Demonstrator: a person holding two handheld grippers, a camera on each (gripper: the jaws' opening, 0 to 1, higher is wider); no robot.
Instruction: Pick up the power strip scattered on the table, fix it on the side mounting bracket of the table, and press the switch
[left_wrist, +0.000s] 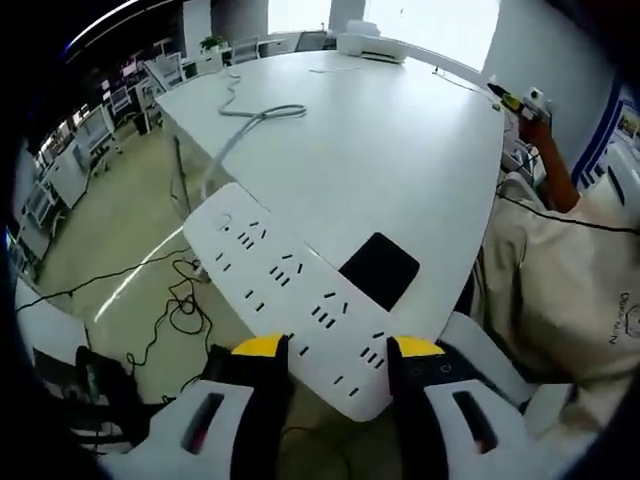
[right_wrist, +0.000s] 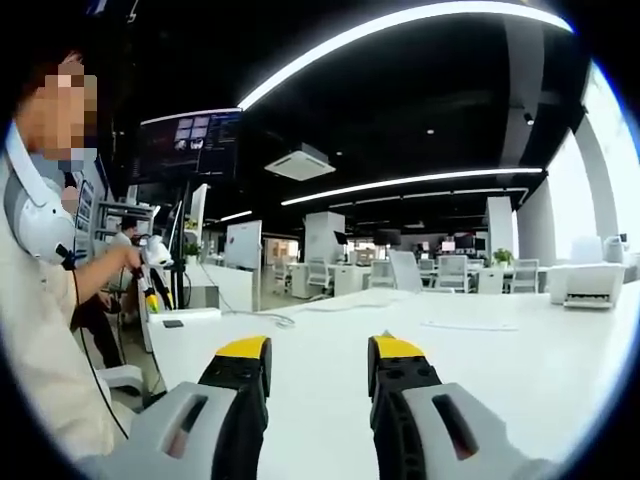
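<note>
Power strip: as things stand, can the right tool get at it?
Probably not right away. The right tool stands open over bare table, aimed across the room. The power strip sits between the left tool's jaws at the table edge, so the right would need turning toward it.

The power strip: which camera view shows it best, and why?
The left gripper view: the power strip lies between the left gripper fingers, sockets showing. The right gripper view looks across the table to a small dark object.
</note>
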